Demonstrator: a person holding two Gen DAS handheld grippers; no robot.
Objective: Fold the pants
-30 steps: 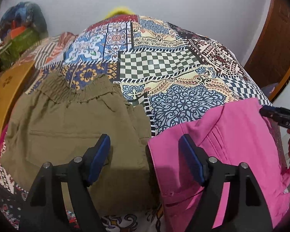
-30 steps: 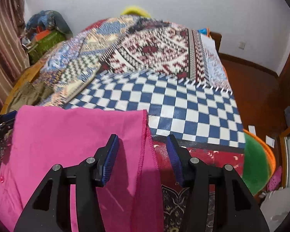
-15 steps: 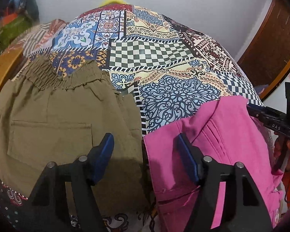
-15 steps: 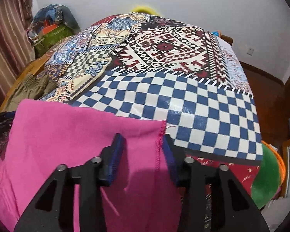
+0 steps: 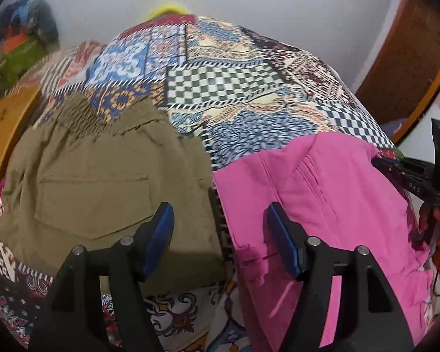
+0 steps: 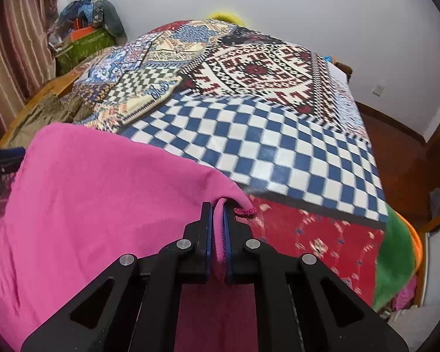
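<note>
Fingers of our right gripper [image 6: 217, 234] pinch a raised fold at the hemmed corner of the bright pink cotton pants [image 6: 88, 199], which lie spread on the near edge of the patchwork-patterned bedspread [image 6: 264, 152]. Our left gripper [image 5: 220, 234] hovers with fingers wide apart above the gap between the pink pants and folded olive-green shorts [image 5: 102, 182] to their left.
</note>
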